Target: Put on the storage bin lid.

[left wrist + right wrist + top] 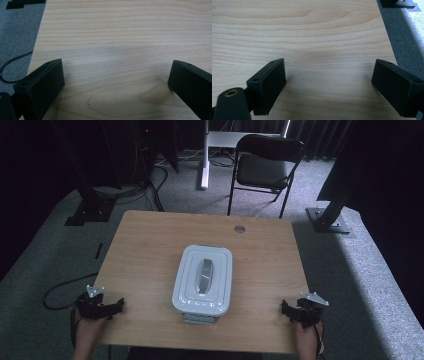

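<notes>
White lidded box (203, 279) sits centre of frame on bench (145, 250), grey handle (205, 275) along lid top, lid on; contents hidden. Grey latch (200, 318) pokes out at its lower edge. My left tool (102, 306) lower left, my right tool (299, 312) lower right, both well apart from box, bare wood between. High view alone shows black chair (265, 167) upper centre and round hole (240, 228) near bench's upper edge. Left tool (115, 82) jaws spread wide over bare bench; right tool (329, 80) same, gripping nothing.
</notes>
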`<control>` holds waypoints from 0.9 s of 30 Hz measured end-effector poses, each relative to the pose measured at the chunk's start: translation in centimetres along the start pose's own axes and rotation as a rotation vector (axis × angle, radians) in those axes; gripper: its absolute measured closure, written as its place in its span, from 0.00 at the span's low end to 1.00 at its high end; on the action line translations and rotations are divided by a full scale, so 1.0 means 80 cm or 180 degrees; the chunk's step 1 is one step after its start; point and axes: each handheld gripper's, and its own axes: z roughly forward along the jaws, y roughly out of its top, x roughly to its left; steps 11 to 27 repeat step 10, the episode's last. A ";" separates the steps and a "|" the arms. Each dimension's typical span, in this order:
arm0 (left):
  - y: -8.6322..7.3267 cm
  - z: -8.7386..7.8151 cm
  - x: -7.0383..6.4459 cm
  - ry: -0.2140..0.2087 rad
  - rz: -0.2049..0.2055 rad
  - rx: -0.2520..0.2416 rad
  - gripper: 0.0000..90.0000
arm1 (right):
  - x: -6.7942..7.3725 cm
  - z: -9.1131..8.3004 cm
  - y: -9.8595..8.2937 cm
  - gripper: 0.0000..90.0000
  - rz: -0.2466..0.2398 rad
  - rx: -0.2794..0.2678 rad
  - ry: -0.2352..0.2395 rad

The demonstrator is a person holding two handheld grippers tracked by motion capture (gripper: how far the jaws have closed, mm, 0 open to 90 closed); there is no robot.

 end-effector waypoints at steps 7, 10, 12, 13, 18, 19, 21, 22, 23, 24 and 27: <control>0.001 0.001 0.000 0.0025 -0.0031 -0.0001 0.01 | -0.001 0.001 0.001 0.12 -0.0004 0.0000 0.0007; 0.001 0.001 0.000 0.0024 -0.0032 -0.0002 0.01 | -0.001 0.002 0.001 0.12 -0.0006 -0.0001 0.0011; 0.001 0.001 0.000 0.0024 -0.0032 -0.0002 0.01 | -0.001 0.002 0.001 0.12 -0.0006 -0.0001 0.0011; 0.001 0.001 0.000 0.0024 -0.0032 -0.0002 0.01 | -0.001 0.002 0.001 0.12 -0.0006 -0.0001 0.0011; 0.001 0.001 0.000 0.0024 -0.0032 -0.0002 0.01 | -0.001 0.002 0.001 0.12 -0.0006 -0.0001 0.0011; 0.001 0.001 0.000 0.0024 -0.0032 -0.0002 0.01 | -0.001 0.002 0.001 0.12 -0.0006 -0.0001 0.0011; 0.001 0.001 0.000 0.0024 -0.0032 -0.0002 0.01 | -0.001 0.002 0.001 0.12 -0.0006 -0.0001 0.0011; 0.001 0.001 0.000 0.0024 -0.0032 -0.0002 0.01 | -0.001 0.002 0.001 0.12 -0.0006 -0.0001 0.0011; 0.001 0.001 0.000 0.0024 -0.0032 -0.0002 0.01 | -0.001 0.002 0.001 0.12 -0.0006 -0.0001 0.0011; 0.001 0.001 0.000 0.0024 -0.0032 -0.0002 0.01 | -0.001 0.002 0.001 0.12 -0.0006 -0.0001 0.0011; 0.001 0.001 0.000 0.0024 -0.0032 -0.0002 0.01 | -0.001 0.002 0.001 0.12 -0.0006 -0.0001 0.0011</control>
